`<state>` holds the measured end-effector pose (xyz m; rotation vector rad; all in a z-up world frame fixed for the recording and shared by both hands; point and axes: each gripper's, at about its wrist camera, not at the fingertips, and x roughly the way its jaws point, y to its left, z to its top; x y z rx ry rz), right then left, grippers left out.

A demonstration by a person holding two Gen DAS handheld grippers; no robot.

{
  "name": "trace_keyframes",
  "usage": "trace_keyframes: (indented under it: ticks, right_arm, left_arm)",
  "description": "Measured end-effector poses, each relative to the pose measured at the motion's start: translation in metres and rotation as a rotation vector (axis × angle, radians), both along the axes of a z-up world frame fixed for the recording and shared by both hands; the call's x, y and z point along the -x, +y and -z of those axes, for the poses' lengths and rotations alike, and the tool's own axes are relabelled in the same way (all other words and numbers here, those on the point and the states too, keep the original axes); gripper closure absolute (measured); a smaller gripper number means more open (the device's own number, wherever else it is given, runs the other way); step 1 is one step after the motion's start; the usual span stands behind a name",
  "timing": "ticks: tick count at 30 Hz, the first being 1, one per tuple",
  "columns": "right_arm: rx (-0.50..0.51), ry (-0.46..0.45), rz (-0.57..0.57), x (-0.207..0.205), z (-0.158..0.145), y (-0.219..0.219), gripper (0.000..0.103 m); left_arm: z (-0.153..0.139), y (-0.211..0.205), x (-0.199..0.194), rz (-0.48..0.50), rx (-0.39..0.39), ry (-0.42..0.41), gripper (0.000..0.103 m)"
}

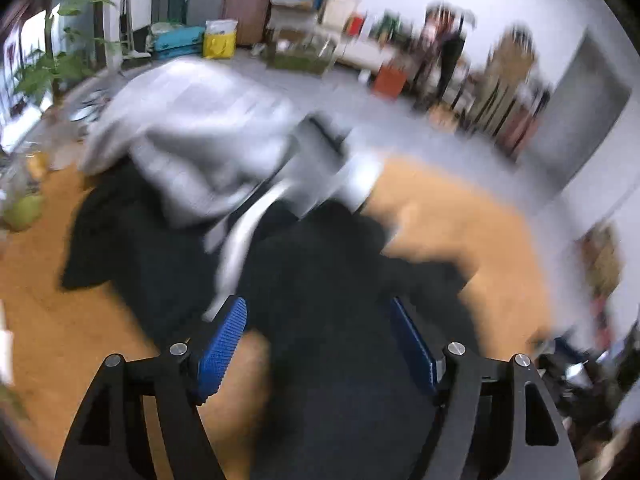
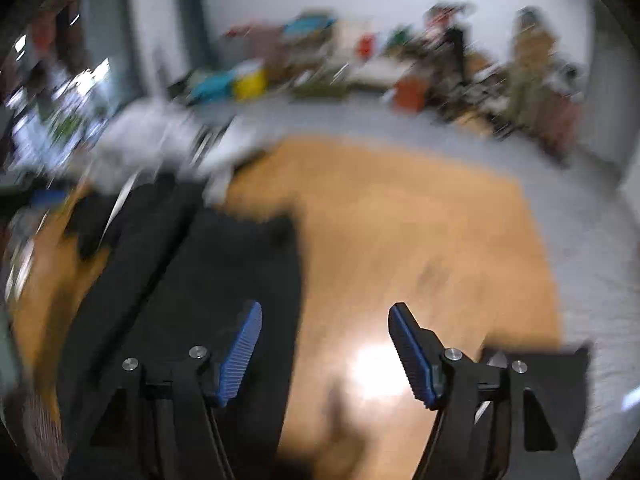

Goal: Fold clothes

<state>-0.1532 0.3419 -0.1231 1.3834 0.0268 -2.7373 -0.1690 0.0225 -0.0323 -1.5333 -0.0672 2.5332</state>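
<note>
Both views are smeared with motion blur, so I can only read the coarse layout. My left gripper (image 1: 318, 344) has its blue pads spread wide with nothing between them, and it hangs above a black garment (image 1: 320, 280) that lies spread over the wooden table (image 1: 460, 216). On the far part of that dark cloth sits a heap of grey clothing (image 1: 192, 136), bunched up, with a pale strip trailing down from it toward me; I cannot tell what the strip is.

My right gripper (image 2: 325, 354) is also spread apart and empty. Its left pad sits over the black garment's (image 2: 224, 264) near right edge, its right pad over bare wood (image 2: 420, 220). That edge runs roughly straight away from me. To the right of it the tabletop is bare wood out to its far and right borders, where grey floor (image 2: 580, 240) begins. The grey heap (image 2: 152, 136) shows at the table's far left.

Boxes and bags (image 1: 248, 12) line the far wall, well apart from the table.
</note>
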Motion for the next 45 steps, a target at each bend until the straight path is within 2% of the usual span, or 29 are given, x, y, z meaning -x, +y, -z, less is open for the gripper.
trace_keyframes:
  ticks: [1,3,5,7,8,9,10,11,12,13,14,15,16,19,20,23,25,26,29,30,33,36,38,39,40,41,43,44,45]
  right_arm:
    - [0.007,-0.050,-0.042,-0.018,0.018,-0.005,0.033]
    - [-0.001,-0.113,-0.082,-0.042,0.043,-0.017,0.032]
    - [-0.007,-0.136,-0.104,-0.054,0.058,-0.027,0.029]
    - [0.013,-0.138,-0.096,-0.052,0.061,-0.031,0.029]
    - [0.032,-0.137,-0.093,-0.049,0.061,-0.033,0.033]
    - [0.051,-0.136,-0.091,-0.047,0.061,-0.035,0.047]
    - [0.060,-0.138,-0.107,-0.047,0.058,-0.038,0.056]
    - [0.027,-0.136,-0.138,-0.048,0.056,-0.046,0.071]
    - [-0.013,-0.123,-0.158,-0.051,0.055,-0.051,0.085]
    - [-0.063,-0.104,-0.175,-0.054,0.054,-0.057,0.094]
    - [-0.082,-0.085,-0.178,-0.055,0.050,-0.060,0.098]
    - [-0.066,-0.065,-0.162,-0.060,0.042,-0.055,0.098]
    - [-0.050,-0.044,-0.145,-0.063,0.035,-0.049,0.099]
    - [-0.017,0.032,-0.076,-0.063,0.008,-0.026,0.099]
    - [-0.038,0.061,-0.044,-0.061,-0.003,-0.018,0.099]
    - [-0.096,0.168,0.063,-0.057,-0.038,0.008,0.099]
    - [-0.095,0.259,0.165,-0.056,-0.071,0.035,0.099]
    - [-0.091,0.297,0.206,-0.057,-0.084,0.047,0.099]
    - [-0.122,0.375,0.308,-0.056,-0.112,0.072,0.099]
    - [-0.134,0.361,0.324,-0.055,-0.112,0.076,0.099]
    - [-0.159,0.214,0.279,-0.054,-0.085,0.068,0.099]
    - [-0.204,0.001,0.137,-0.076,-0.024,0.041,0.099]
    - [-0.153,-0.162,0.054,-0.097,0.023,0.031,0.097]
    - [-0.128,-0.233,0.031,-0.106,0.043,0.028,0.092]
    - [-0.101,-0.265,0.021,-0.112,0.054,0.030,0.085]
    - [-0.074,-0.293,0.013,-0.117,0.063,0.032,0.071]
    - [-0.029,-0.260,0.037,-0.119,0.053,0.044,0.061]
    - [-0.014,-0.227,0.058,-0.118,0.042,0.051,0.052]
    - [-0.001,-0.177,0.079,-0.115,0.027,0.058,0.043]
  left_arm:
    - [0.017,-0.006,-0.012,0.019,0.068,-0.060,0.028]
    - [0.051,-0.010,-0.031,0.058,0.117,-0.194,0.028]
    - [0.070,-0.008,-0.041,0.065,0.110,-0.249,0.028]
    - [0.084,-0.004,-0.047,0.065,0.109,-0.276,0.028]
    - [0.088,-0.001,-0.048,0.060,0.118,-0.274,0.028]
    - [0.091,0.003,-0.049,0.056,0.124,-0.277,0.028]
    - [0.095,0.007,-0.049,0.060,0.129,-0.284,0.029]
    - [0.098,0.010,-0.049,0.066,0.134,-0.292,0.030]
    - [0.101,0.014,-0.049,0.068,0.143,-0.304,0.046]
    - [0.101,0.015,-0.048,0.061,0.138,-0.308,0.061]
    - [0.101,0.015,-0.048,0.052,0.130,-0.309,0.083]
    - [0.099,0.016,-0.047,0.050,0.093,-0.315,0.096]
    - [0.096,0.017,-0.046,0.049,0.064,-0.318,0.096]
    - [0.077,0.020,-0.038,0.040,0.039,-0.260,0.096]
    - [0.067,0.020,-0.034,0.030,0.018,-0.232,0.096]
    - [0.016,0.020,-0.016,-0.001,-0.088,-0.070,0.097]
    - [-0.022,0.024,-0.004,-0.001,-0.170,0.044,0.096]
    - [-0.037,0.026,0.002,0.007,-0.208,0.076,0.096]
    - [-0.067,0.036,0.013,0.041,-0.308,0.098,0.096]
    - [-0.059,0.039,0.009,0.066,-0.277,0.072,0.096]
    - [-0.021,0.048,-0.011,0.152,-0.127,-0.034,0.096]
    - [0.018,0.057,-0.030,0.236,0.023,-0.139,0.096]
    - [0.043,0.062,-0.043,0.292,0.123,-0.209,0.096]
    - [0.061,0.058,-0.056,0.321,0.162,-0.278,0.095]
    - [0.074,0.051,-0.065,0.335,0.169,-0.335,0.093]
    - [0.083,0.043,-0.069,0.344,0.149,-0.382,0.092]
    - [0.089,0.027,-0.074,0.346,0.109,-0.450,0.079]
    - [0.087,0.021,-0.074,0.337,0.099,-0.466,0.064]
    - [0.079,0.015,-0.072,0.323,0.074,-0.464,0.055]
